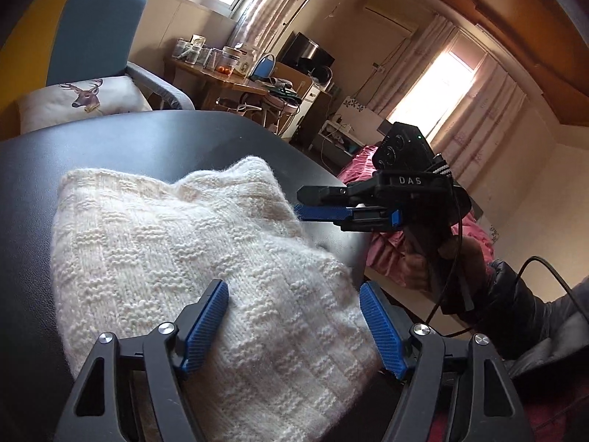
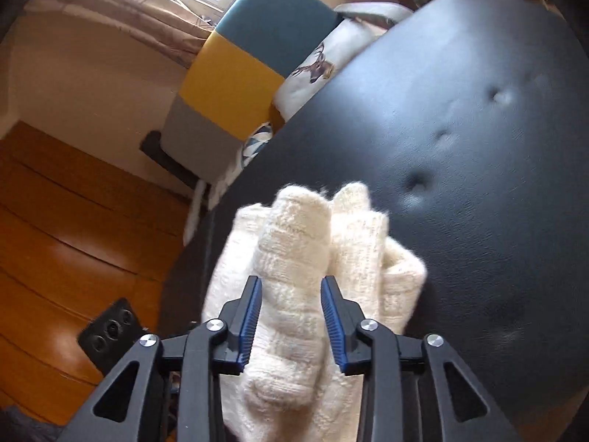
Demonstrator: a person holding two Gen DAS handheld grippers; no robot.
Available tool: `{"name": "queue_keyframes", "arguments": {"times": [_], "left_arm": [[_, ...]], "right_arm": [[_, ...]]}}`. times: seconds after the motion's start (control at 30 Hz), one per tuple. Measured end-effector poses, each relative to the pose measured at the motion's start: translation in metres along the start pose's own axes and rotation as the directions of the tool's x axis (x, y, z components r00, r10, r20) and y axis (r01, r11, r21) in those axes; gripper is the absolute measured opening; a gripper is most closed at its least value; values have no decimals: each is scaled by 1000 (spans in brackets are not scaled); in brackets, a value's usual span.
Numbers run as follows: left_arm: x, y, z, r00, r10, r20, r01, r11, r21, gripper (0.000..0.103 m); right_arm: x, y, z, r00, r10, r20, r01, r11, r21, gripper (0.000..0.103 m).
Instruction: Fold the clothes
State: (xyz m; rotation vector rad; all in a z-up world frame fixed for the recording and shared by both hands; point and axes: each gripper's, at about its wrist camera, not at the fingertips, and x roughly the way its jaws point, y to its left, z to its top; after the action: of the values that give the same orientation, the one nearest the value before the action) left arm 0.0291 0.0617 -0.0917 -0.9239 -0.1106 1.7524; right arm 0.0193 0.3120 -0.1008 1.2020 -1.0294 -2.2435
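A cream knitted sweater lies folded in a thick bundle on a black padded table. My left gripper is open, and its blue pads straddle the bundle's near edge from above. In the left wrist view, my right gripper hovers at the sweater's right edge, turned on its side with one finger over the other, and no cloth shows between the tips. In its own blurred view, the right gripper has a narrow gap between its pads. The sweater fills that gap and stretches ahead over the table.
A blue, yellow and grey armchair with a deer cushion stands behind the table. A hand in a dark sleeve holds the right gripper over the table's right edge. A pink bed and a cluttered desk lie beyond, with wooden floor below.
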Motion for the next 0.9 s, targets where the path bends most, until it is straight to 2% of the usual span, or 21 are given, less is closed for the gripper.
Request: {"name": "queue_keyframes", "arguments": {"times": [0.03, 0.07, 0.17, 0.2, 0.27, 0.33, 0.37, 0.47, 0.57, 0.63, 0.77, 0.83, 0.9], "left_arm": [[1, -2, 0, 1000, 2, -3, -2, 1000, 5, 74], [3, -4, -1, 1000, 3, -5, -3, 1000, 10, 74], [5, -7, -1, 1000, -9, -3, 9, 1000, -1, 74], [6, -8, 0, 1000, -17, -4, 17, 1000, -4, 74], [10, -12, 0, 1000, -22, -17, 22, 1000, 4, 74], [10, -17, -2, 999, -23, -26, 23, 1000, 16, 74], [8, -20, -2, 999, -29, -25, 29, 999, 18, 74], [0, -27, -5, 998, -70, -5, 70, 997, 12, 74], [14, -31, -13, 994, -83, -70, 86, 996, 31, 74], [21, -40, -14, 992, -86, -93, 91, 994, 53, 74], [35, -49, -17, 972, -178, -152, 186, 982, 35, 76], [53, -52, -31, 965, -163, -203, 172, 985, 24, 76], [59, -60, -39, 970, -143, -197, 157, 986, 57, 76]], "right_arm": [[6, 2, 2, 1000, 17, -5, -17, 1000, 9, 41], [16, 3, 3, 999, 0, -32, 0, 1000, 9, 44], [51, 6, 4, 991, -60, -122, 61, 998, 5, 46], [59, 9, 3, 990, -35, -134, 35, 999, -6, 45], [54, 28, 2, 993, -30, -113, 18, 995, -101, 23], [36, 50, 0, 996, -39, -76, 25, 984, -177, 18], [35, 47, -5, 994, -81, -72, 65, 978, -198, 12], [32, 31, -22, 975, -216, -59, 195, 948, -253, 12], [28, 15, -39, 937, -347, -39, 319, 897, -306, 12], [26, 5, -37, 953, -301, -31, 283, 922, -266, 10], [21, -15, -30, 980, -197, -10, 192, 965, -179, 11], [18, -25, -27, 989, -145, 4, 144, 980, -135, 11], [19, -32, -23, 994, -108, 10, 109, 987, -114, 11]]}}
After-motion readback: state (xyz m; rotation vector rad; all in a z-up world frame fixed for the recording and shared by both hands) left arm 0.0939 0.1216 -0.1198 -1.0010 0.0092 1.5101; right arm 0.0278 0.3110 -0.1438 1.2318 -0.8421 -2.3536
